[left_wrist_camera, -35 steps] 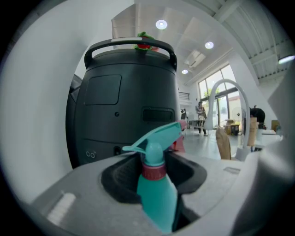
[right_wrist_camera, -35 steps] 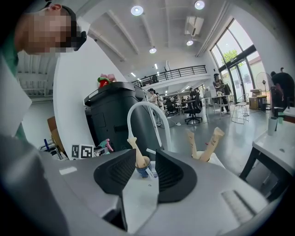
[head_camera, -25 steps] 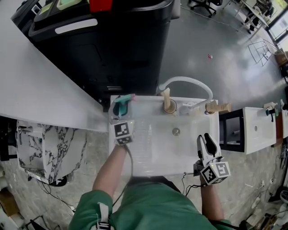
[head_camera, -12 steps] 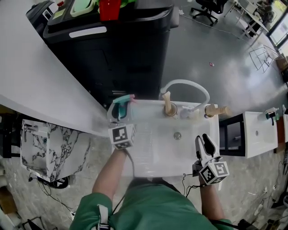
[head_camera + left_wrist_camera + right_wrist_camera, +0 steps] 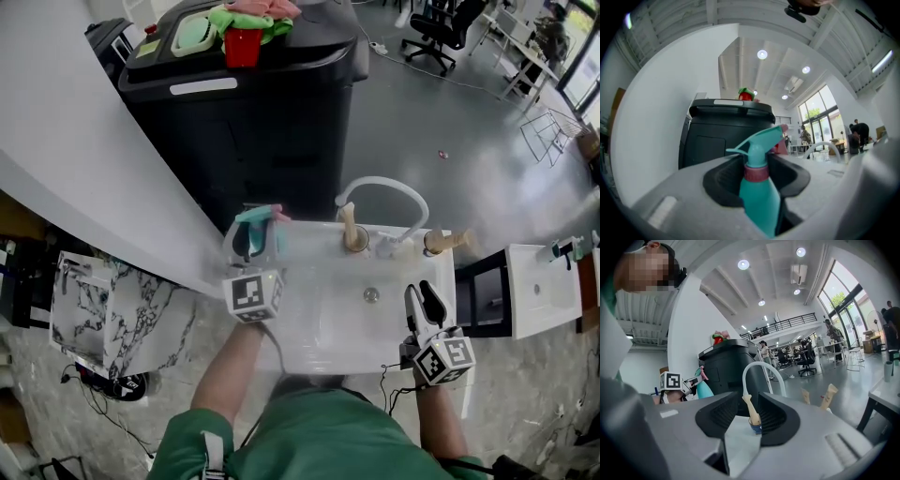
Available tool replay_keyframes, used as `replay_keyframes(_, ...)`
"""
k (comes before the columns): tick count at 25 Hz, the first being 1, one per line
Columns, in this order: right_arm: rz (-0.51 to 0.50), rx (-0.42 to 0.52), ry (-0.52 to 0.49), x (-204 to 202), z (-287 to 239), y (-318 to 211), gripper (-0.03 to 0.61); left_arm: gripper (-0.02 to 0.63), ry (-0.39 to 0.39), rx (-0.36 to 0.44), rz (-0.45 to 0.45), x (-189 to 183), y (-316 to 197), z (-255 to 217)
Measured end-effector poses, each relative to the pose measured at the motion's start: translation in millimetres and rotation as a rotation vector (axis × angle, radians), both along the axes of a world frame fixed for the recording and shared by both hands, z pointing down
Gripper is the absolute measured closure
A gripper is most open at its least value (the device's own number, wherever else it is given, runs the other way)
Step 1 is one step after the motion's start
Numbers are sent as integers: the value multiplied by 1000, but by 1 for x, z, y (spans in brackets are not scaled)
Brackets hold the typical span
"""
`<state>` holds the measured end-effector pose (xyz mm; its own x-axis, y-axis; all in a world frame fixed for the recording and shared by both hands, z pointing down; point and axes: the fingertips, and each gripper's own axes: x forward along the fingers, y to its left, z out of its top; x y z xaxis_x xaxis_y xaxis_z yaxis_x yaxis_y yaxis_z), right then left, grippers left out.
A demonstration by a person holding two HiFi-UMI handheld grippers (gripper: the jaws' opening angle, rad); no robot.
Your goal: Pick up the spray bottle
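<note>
Spray bottle (image 5: 758, 199): teal, with a pink collar and a pink nozzle tip. It stands upright between the 2 jaws of my left gripper (image 5: 254, 251), over the back left corner of the white sink (image 5: 441, 272).

Left tongs: clamped on the bottle's body just under the collar, with the trigger head sticking up above the jaws.

Right tongs: my right gripper (image 5: 422, 298) hangs over the sink's front right edge with its 2 jaws apart and nothing between the pads. Through the gap I see only the wooden brush in its cup (image 5: 351, 230) and the white faucet hose (image 5: 384, 185), both well beyond it.

What has just changed: compared with 1 second ago, the left marker cube looms larger in the head view and sits further from the basin floor. The bottle has come up with it, off the corner where it stood. The grip itself looks the same as before.

Right side change: hardly any. It has drifted up a little and keeps out of the way.

What that means: I judge the pick-up essentially done, since the bottle travels with the left jaws rather than staying behind.

Unseen: no view shows the bottle's base, so I cannot confirm its clearance from the rim.

Risk: a smooth, tapering body could slip downward if I loosen.
</note>
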<state>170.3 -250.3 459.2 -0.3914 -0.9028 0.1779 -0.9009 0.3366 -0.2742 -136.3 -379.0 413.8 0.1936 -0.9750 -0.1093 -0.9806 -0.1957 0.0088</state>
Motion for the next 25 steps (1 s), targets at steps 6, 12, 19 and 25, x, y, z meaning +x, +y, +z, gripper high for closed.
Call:
replay_keyframes(6,-18,21,-10,-1,-11,7,446,462,21,28,13,11,22,-22)
replay_keyframes(12,-32,43,-4,-2,-23,11,446,462,22,57,27,20,40,-42)
replay_keyframes(19,-32,100,-4,1,-45,18,454,462,25,114,28,25,67,-71)
replay_keyframes(25,-38,149,39,0,-61,20,454,462,21,139,27,27,86,-90)
